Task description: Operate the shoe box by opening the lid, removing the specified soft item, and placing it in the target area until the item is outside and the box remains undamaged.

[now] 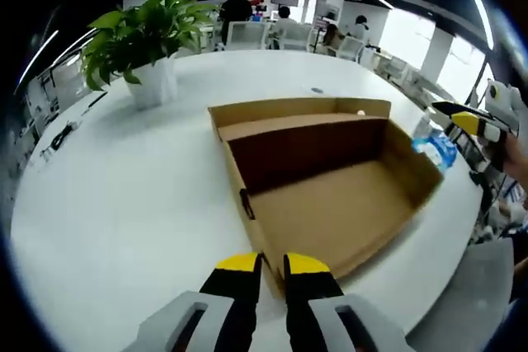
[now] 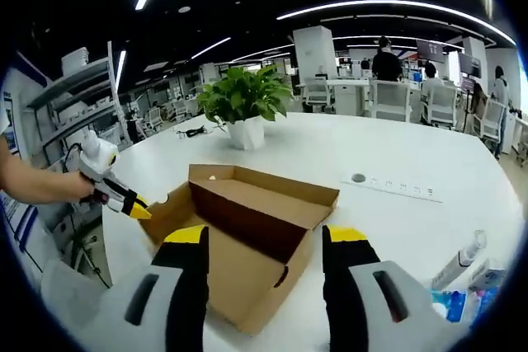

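An open brown cardboard shoe box (image 1: 330,195) lies on the white table (image 1: 124,187), its lid folded back toward the far side. Its inside shows bare cardboard, and I see no soft item. My left gripper (image 1: 273,263) hovers just before the box's near corner, its yellow tips almost together with nothing between them. From the other side the box (image 2: 247,228) sits under my right gripper (image 2: 266,237), whose jaws stand wide apart over its near end. The left gripper (image 2: 136,208) points at the box's left wall, held by a hand. The right gripper (image 1: 474,125) hangs beyond the box's right end.
A potted green plant (image 1: 140,39) (image 2: 243,105) stands on the table behind the box. A blue-and-white packet (image 1: 435,147) (image 2: 462,302) lies by the box's end. A white power strip (image 2: 392,185) lies further out. Chairs and people are at the room's back.
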`<action>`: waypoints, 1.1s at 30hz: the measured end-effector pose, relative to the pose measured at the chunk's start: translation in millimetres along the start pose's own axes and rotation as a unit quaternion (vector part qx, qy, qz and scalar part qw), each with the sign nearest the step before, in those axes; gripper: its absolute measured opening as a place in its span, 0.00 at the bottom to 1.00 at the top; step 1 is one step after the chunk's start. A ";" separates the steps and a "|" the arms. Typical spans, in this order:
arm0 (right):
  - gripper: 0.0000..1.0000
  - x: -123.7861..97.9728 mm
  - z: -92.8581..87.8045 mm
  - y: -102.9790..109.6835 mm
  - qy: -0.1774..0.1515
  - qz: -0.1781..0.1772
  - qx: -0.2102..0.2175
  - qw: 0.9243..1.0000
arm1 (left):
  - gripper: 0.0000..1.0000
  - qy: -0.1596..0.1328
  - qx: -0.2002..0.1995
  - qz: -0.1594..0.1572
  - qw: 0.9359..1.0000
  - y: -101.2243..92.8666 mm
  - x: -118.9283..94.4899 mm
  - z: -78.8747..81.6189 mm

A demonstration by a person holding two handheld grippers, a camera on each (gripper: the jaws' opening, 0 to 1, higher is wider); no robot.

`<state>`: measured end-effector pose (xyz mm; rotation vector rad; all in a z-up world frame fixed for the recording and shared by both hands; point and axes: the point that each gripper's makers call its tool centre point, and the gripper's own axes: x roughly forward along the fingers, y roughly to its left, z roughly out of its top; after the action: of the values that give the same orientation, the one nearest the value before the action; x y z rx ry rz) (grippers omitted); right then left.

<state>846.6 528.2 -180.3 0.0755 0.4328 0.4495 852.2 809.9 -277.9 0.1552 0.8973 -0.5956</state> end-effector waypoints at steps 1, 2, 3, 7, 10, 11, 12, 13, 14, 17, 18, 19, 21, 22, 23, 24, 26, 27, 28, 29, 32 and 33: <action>0.51 3.6 1.3 -6.5 0.002 -0.009 -0.010 1.000 | 0.10 0.000 0.001 0.000 1.000 0.3 0.4 0.5; 0.52 6.4 2.4 -10.8 0.002 -0.014 -0.016 1.000 | 0.10 0.000 0.002 0.000 1.000 0.5 0.8 0.8; 0.52 9.3 3.1 -13.3 0.003 -0.014 -0.016 1.000 | 0.10 0.001 0.004 0.000 1.000 1.2 1.9 1.3; 0.52 24.2 9.9 -32.1 0.004 -0.029 -0.012 0.999 | 0.10 0.001 0.009 0.001 1.000 3.0 4.0 2.6; 0.51 36.4 15.2 -46.1 0.003 -0.036 -0.005 0.999 | 0.10 0.000 0.008 0.000 1.000 3.6 4.6 3.8; 0.51 40.2 16.3 -49.7 0.004 -0.039 -0.006 0.999 | 0.10 0.000 0.008 -0.001 1.000 3.4 4.5 3.9; 0.51 42.5 15.8 -47.3 0.009 -0.040 -0.009 0.999 | 0.10 -0.001 0.008 -0.002 1.000 3.5 4.6 4.2; 0.51 45.6 15.3 -49.7 0.015 -0.042 -0.009 0.999 | 0.10 -0.001 0.007 -0.002 1.000 3.7 4.8 4.4; 0.51 50.1 15.7 -54.0 0.017 -0.043 -0.014 0.999 | 0.10 -0.001 0.007 -0.003 1.000 3.8 4.9 4.5; 0.49 58.1 14.4 -60.0 0.030 -0.048 -0.022 0.998 | 0.10 -0.003 0.003 -0.005 1.000 4.0 5.2 4.9; 0.49 62.7 14.4 -62.8 0.031 -0.049 -0.022 0.998 | 0.10 -0.003 0.002 -0.006 1.000 4.1 5.4 5.2; 0.48 68.8 13.7 -66.5 0.035 -0.049 -0.022 0.998 | 0.10 -0.003 0.001 -0.007 1.000 4.3 5.7 5.5; 0.47 78.5 11.4 -73.5 0.043 -0.052 -0.022 0.997 | 0.10 -0.003 0.002 -0.009 1.000 4.4 6.1 5.9; 0.46 79.5 9.4 -75.3 0.047 -0.054 -0.021 0.997 | 0.10 -0.002 0.003 -0.009 1.000 4.7 6.4 6.0; 0.44 82.1 8.3 -78.0 0.050 -0.057 -0.020 0.997 | 0.10 -0.003 0.003 -0.010 1.000 4.9 6.6 6.2; 0.43 87.2 6.9 -81.5 0.054 -0.058 -0.018 0.997 | 0.10 -0.003 0.004 -0.010 1.000 5.4 7.2 6.7; 0.42 101.0 3.9 -91.2 0.064 -0.061 -0.016 0.996 | 0.10 -0.003 0.005 -0.011 1.000 6.0 7.9 7.6; 0.42 102.7 2.3 -92.6 0.068 -0.061 -0.016 0.996 | 0.10 -0.003 0.006 -0.011 1.000 6.0 8.2 7.8; 0.41 102.6 -1.0 -93.9 0.075 -0.063 -0.016 0.995 | 0.10 -0.003 0.009 -0.010 1.000 5.8 8.4 8.1; 0.41 106.8 -1.7 -96.1 0.077 -0.063 -0.017 0.995 | 0.10 -0.003 0.011 -0.010 1.000 5.7 8.7 8.4; 0.40 114.1 -7.0 -101.8 0.091 -0.066 -0.016 0.994 | 0.10 -0.006 0.009 -0.010 1.000 6.4 9.8 9.1; 0.39 116.9 -8.6 -103.4 0.094 -0.065 -0.015 0.993 | 0.10 -0.006 0.007 -0.011 1.000 6.5 10.0 9.3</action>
<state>979.8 486.0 -250.5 -0.0253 0.6121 0.3352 866.9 807.7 -280.5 0.1546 0.8840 -0.6221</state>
